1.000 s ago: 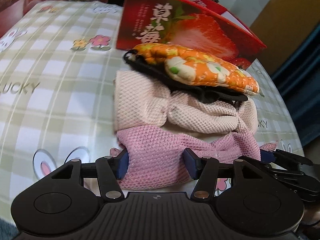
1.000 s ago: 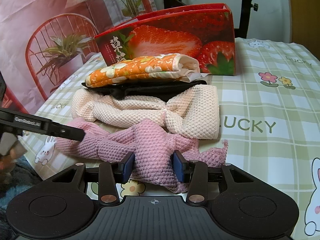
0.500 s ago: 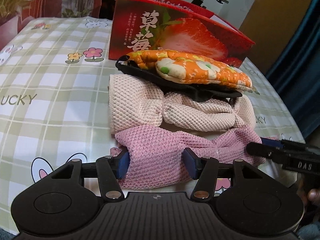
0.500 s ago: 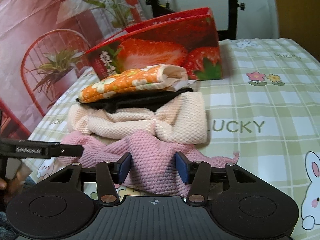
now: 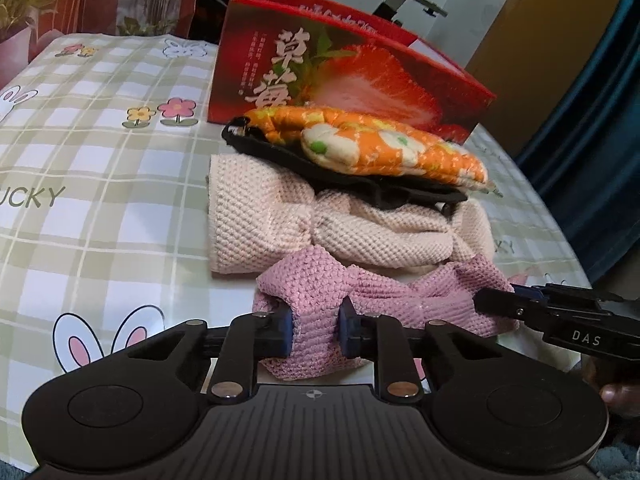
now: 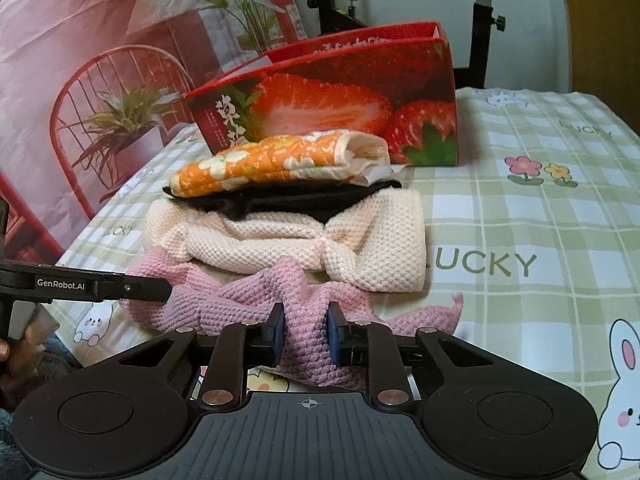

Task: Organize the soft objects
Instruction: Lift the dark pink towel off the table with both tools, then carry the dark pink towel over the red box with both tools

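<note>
Left claw (image 5: 315, 330) is pinching one end of the pink knitted cloth (image 5: 384, 300), its blue pads (image 5: 285, 330) pressing a bunched fold between them; right claw (image 6: 306, 334) is gripping the opposite end of the same cloth in the same way, a ridge of knit standing up between its pads (image 6: 276, 334). Holding both ends at once is likely serving to keep the limp fabric spread and under control, since a single grip would let it sag or twist. Each claw is appearing in the other's view as a dark bar at the side of the cloth.

The pink knitted cloth is lying at the near edge of the table (image 5: 100, 216), just in front of, and touching, a stack of soft items. At the bottom of this stack a cream knitted cloth (image 5: 260, 216) is resting folded; on it a black fabric piece (image 5: 304, 162) is lying flat, and on top an orange floral mitt (image 5: 400, 154) is sitting. The broader, flatter items are sitting lowest, which is probably keeping the pile steady.

Behind the stack a red strawberry box (image 5: 360, 72) is standing with its top open; whether it is the intended container cannot be told. The pink cloth appears to be the one item not yet folded.
</note>
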Action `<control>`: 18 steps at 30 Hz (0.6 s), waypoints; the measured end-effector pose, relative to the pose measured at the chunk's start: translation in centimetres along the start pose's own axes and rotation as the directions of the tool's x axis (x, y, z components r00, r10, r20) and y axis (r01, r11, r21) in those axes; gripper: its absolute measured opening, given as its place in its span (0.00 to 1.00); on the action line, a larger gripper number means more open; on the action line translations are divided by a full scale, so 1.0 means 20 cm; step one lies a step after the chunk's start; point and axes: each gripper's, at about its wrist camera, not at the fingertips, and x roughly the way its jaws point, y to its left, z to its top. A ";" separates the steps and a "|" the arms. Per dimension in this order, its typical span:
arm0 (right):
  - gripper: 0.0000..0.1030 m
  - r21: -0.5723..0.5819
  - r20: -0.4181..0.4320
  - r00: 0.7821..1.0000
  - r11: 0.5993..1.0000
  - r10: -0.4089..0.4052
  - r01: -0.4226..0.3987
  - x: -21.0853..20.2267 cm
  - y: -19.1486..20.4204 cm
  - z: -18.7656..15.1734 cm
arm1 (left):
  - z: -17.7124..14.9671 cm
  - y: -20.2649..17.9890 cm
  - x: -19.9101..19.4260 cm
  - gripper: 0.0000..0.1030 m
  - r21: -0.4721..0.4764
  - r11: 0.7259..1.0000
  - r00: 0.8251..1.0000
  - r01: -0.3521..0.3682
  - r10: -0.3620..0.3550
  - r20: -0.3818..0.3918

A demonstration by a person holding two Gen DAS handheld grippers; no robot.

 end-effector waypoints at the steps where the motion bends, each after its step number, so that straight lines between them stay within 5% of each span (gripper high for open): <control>1: 0.19 -0.003 0.008 1.000 1.000 -0.001 0.001 -0.01 0.00 0.01 | 0.00 0.00 -0.01 0.22 0.000 1.000 1.000 0.007 -0.007 0.011; 9: 0.19 -0.024 0.099 0.995 1.000 0.010 -0.007 -0.15 0.02 0.09 | 0.08 -0.06 -0.16 0.22 0.045 0.998 0.992 0.047 -0.052 0.113; 18: 0.19 -0.046 0.212 0.977 0.999 0.030 -0.021 -0.28 0.05 0.28 | 0.23 -0.16 -0.35 0.22 0.119 0.991 0.962 0.056 -0.085 0.258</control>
